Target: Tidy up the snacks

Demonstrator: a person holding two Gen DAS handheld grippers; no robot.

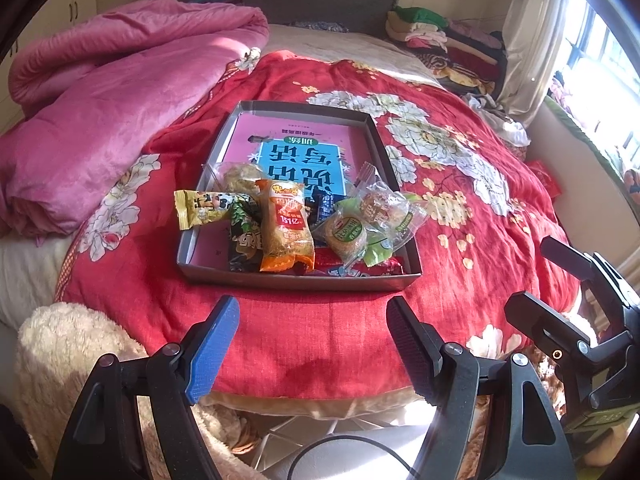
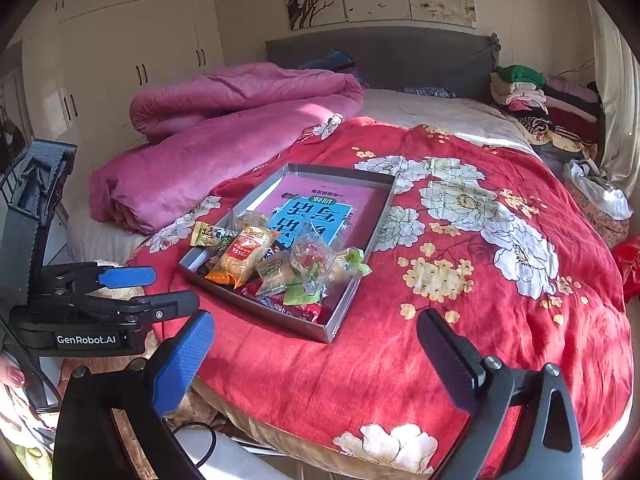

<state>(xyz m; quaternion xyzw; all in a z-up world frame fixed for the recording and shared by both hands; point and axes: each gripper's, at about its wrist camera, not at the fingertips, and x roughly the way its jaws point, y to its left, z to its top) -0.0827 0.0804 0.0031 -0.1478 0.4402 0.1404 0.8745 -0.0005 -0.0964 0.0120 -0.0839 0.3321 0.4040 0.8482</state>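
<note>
Left tongs [image 1: 312, 340] sit nearest the lens, jaws parted with nothing between them, held over the red floral quilt [image 1: 460, 200] just short of the grey tray [image 1: 298, 278]. Right tongs [image 2: 316, 354] stand spread wide and hold nothing, also short of the tray's near corner. Tray position: flat on the quilt, near the bed's foot edge. Tray contents: a pink and blue booklet [image 1: 288, 148] lining the floor, with snack packets heaped at the near end. An orange packet [image 1: 286, 226] lies on top at the middle; a yellow packet [image 1: 200, 208] overhangs the tray's left wall; clear-wrapped cakes [image 1: 372, 220] lie at the right. A pink duvet [image 1: 120, 92] is bunched left of the tray.
</note>
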